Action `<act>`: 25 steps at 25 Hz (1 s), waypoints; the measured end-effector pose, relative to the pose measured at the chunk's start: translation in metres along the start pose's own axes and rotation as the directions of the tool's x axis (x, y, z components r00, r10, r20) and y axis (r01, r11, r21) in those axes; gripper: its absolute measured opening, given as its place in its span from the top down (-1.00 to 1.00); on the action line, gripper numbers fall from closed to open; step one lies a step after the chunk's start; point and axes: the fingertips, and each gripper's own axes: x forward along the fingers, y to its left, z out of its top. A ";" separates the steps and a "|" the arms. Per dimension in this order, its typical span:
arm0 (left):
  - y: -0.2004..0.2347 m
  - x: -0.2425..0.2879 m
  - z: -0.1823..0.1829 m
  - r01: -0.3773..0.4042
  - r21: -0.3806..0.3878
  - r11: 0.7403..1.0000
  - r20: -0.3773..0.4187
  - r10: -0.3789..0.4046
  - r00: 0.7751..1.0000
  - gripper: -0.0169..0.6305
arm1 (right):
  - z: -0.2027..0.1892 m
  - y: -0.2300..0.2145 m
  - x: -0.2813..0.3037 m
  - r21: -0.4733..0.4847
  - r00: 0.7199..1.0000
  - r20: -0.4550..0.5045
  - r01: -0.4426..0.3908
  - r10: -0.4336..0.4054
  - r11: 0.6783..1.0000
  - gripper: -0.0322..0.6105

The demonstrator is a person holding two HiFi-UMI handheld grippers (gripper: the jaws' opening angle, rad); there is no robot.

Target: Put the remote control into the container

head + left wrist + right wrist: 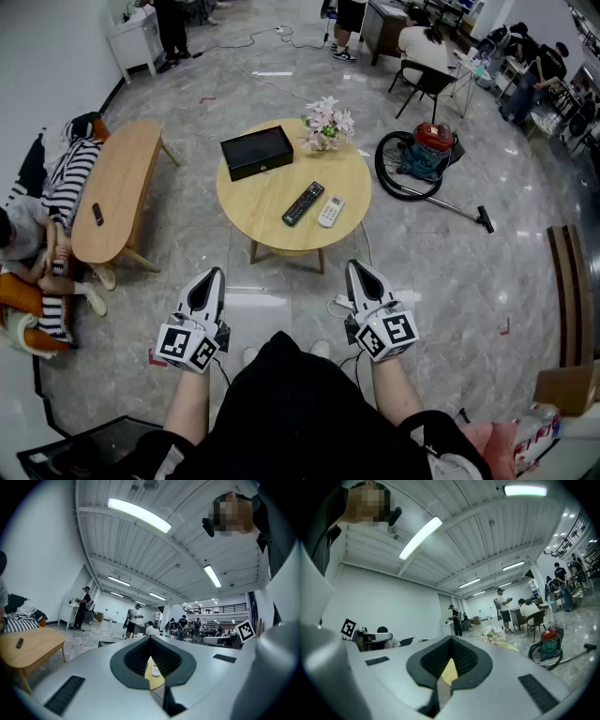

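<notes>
Lying inside table (246, 208) edge: black remote (303, 203)

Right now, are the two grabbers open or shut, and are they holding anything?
Left gripper: shut, holding nothing.
Right gripper: shut, holding nothing.

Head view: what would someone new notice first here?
The round wooden table at centre draws the eye: a black remote and a white remote lie side by side near its front, a black box behind them, flowers at its far edge. Below, the left gripper and right gripper point at it, both shut and empty. A red vacuum cleaner sits on the floor to its right.
</notes>
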 end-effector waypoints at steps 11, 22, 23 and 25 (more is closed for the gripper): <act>-0.002 -0.001 0.002 -0.008 -0.015 1.000 0.010 0.008 1.000 0.93 | 0.000 -0.008 -0.003 0.006 1.000 0.019 0.010 -0.010 1.000 0.88; -0.030 0.012 -0.004 -0.041 -0.016 0.999 0.033 0.042 0.999 0.93 | 0.005 -0.043 -0.011 0.077 1.000 0.025 -0.003 0.001 0.997 0.88; -0.034 0.015 -0.006 -0.048 -0.019 0.999 0.034 0.048 0.998 0.93 | 0.007 -0.046 -0.014 0.061 1.000 0.028 -0.009 0.008 0.998 0.88; -0.042 0.021 -0.009 -0.058 -0.022 0.998 0.033 0.058 0.998 0.93 | 0.010 -0.053 -0.019 0.050 0.999 0.032 -0.019 0.017 0.999 0.88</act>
